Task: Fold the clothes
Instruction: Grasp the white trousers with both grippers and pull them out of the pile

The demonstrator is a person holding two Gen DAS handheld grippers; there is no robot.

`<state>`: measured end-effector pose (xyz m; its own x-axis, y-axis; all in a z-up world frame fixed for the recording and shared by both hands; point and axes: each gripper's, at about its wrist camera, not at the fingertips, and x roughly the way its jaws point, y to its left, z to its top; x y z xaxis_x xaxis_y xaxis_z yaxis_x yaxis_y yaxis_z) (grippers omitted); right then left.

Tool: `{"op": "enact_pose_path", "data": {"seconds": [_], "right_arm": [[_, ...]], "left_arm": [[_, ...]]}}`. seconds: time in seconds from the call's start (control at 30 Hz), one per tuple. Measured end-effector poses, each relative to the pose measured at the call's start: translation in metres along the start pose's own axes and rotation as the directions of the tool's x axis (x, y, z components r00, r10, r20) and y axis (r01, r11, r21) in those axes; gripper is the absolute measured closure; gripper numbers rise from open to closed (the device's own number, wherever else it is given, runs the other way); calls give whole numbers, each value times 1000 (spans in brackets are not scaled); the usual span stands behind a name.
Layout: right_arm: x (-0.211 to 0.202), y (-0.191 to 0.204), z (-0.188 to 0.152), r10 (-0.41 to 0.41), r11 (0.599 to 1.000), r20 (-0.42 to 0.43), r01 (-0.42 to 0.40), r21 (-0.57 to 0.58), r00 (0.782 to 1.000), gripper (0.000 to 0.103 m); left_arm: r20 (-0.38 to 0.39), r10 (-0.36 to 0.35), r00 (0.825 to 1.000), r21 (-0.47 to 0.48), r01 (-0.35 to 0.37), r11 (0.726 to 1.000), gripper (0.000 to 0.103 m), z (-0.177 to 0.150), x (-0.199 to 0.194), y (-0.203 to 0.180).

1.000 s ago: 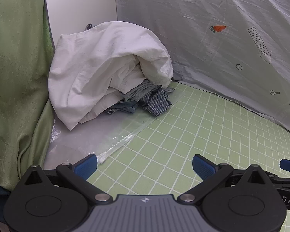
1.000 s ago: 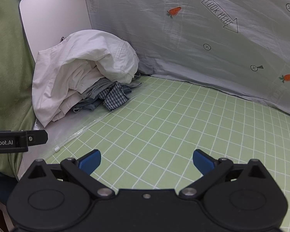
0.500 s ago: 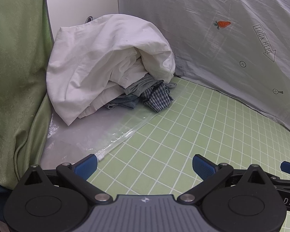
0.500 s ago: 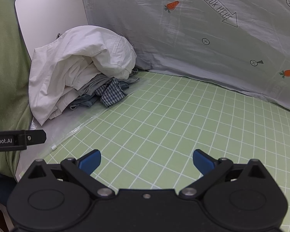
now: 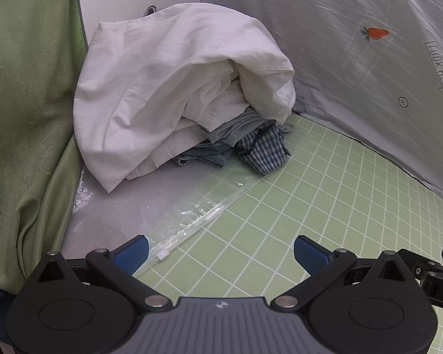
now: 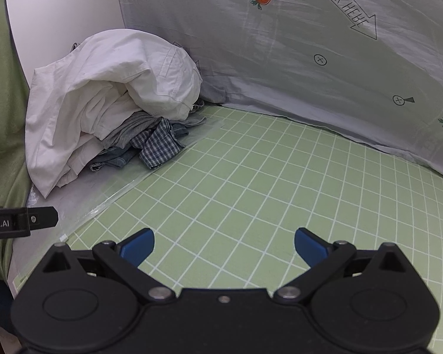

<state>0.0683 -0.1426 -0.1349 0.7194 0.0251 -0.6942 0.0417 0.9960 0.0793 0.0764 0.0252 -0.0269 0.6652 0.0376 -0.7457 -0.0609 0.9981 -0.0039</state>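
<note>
Both tools are open wide and hold nothing: the left gripper [image 5: 220, 250] and the right gripper [image 6: 224, 243] hang over the green mat [image 6: 251, 194], well apart from the clothes. The clothes pile [image 5: 177, 97] sits at the far left corner of the mat, partly on a clear plastic bag [image 5: 168, 206]. A big white cloth [image 6: 109, 88] lies on top, and a checked shirt [image 6: 158, 146] and a bit of blue jeans [image 6: 115, 157] peek out from under it at the front. No piece is folded yet. I think the step now is to pick one piece. It would be best to reach for the white cloth first, pinch a loose edge and pull it out onto the bare mat, so the others do not drag along.
</note>
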Motion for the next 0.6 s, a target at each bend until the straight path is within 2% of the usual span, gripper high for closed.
{"op": "enact_pose_path", "data": {"seconds": [0.2, 0.4, 0.6], "right_arm": [[45, 14, 39, -16, 1000, 0, 16, -12, 1000, 1], [104, 37, 92, -4, 999, 7, 5, -36, 1000, 1], [164, 77, 135, 31, 997, 11, -30, -76, 999, 4]], "left_arm": [[9, 85, 996, -26, -85, 996, 0, 42, 45, 27], [1, 174, 985, -105, -173, 979, 0, 97, 102, 63], [6, 201, 980, -184, -196, 963, 0, 141, 148, 87]]}}
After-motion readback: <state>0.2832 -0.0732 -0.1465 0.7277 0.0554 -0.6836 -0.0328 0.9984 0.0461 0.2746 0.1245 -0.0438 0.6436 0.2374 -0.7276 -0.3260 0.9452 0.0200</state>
